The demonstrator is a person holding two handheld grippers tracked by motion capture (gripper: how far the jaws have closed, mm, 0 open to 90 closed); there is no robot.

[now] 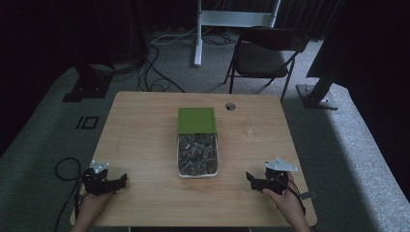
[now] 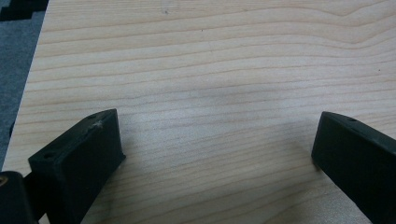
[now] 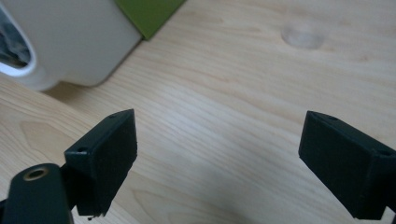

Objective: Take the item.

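white rectangular container [image 1: 197, 170] of dark crinkled pieces, flat green lid [image 1: 196, 120] half-on.

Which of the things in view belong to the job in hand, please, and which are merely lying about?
In the job:
left gripper, open
right gripper, open
white container of dark pieces
green lid, lying at its far end

Lying about:
folding chair
floor cables

dim room, grey carpet floor [image 1: 43, 145], black folding chair [image 1: 263, 55] beyond wooden table [image 1: 140, 145], cables [image 1: 154, 72] behind.
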